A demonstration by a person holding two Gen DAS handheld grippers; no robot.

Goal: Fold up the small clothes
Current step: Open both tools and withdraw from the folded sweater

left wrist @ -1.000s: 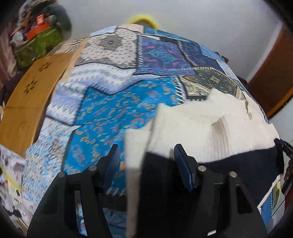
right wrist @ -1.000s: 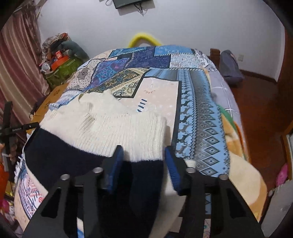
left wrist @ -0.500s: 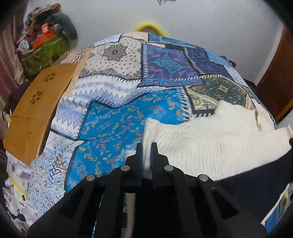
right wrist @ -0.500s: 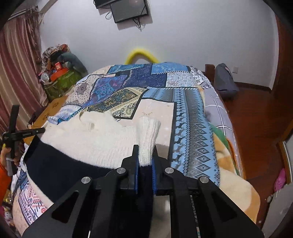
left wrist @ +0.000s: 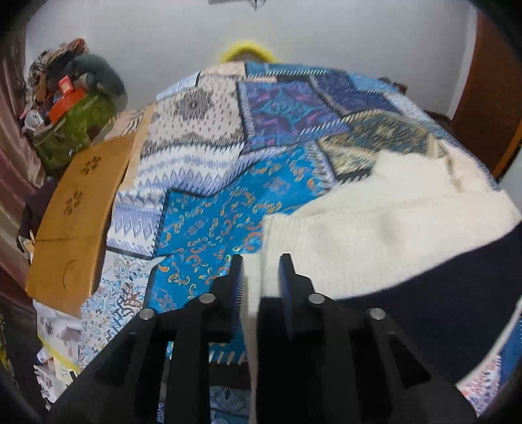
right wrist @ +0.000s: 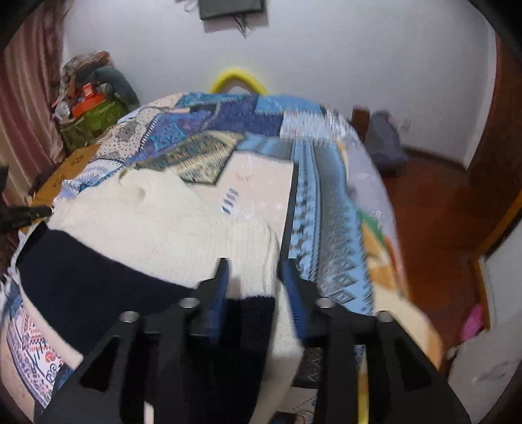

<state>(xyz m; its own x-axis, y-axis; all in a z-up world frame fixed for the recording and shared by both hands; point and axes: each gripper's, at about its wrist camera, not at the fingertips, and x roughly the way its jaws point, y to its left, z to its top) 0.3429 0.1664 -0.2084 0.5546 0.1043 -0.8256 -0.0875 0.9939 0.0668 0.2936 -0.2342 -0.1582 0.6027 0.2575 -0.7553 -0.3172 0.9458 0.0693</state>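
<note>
Both grippers, clamped half a second ago, have parted: the left gripper (left wrist: pixel 260 272) and right gripper (right wrist: pixel 254 275) each straddle a folded sleeve of the sweater (right wrist: pixel 156 228), lying crosswise between them on the bed (left wrist: pixel 212 221).

A white wall (right wrist: pixel 326 58) carries what looks like a dark screen (right wrist: pixel 231 8), blurred at the top edge. Below it stands a bed under a patchwork bedspread (left wrist: pixel 261 130); reddish wooden floor (right wrist: pixel 434 212) lies beside it, striped curtains (right wrist: pixel 23 107) opposite.
</note>
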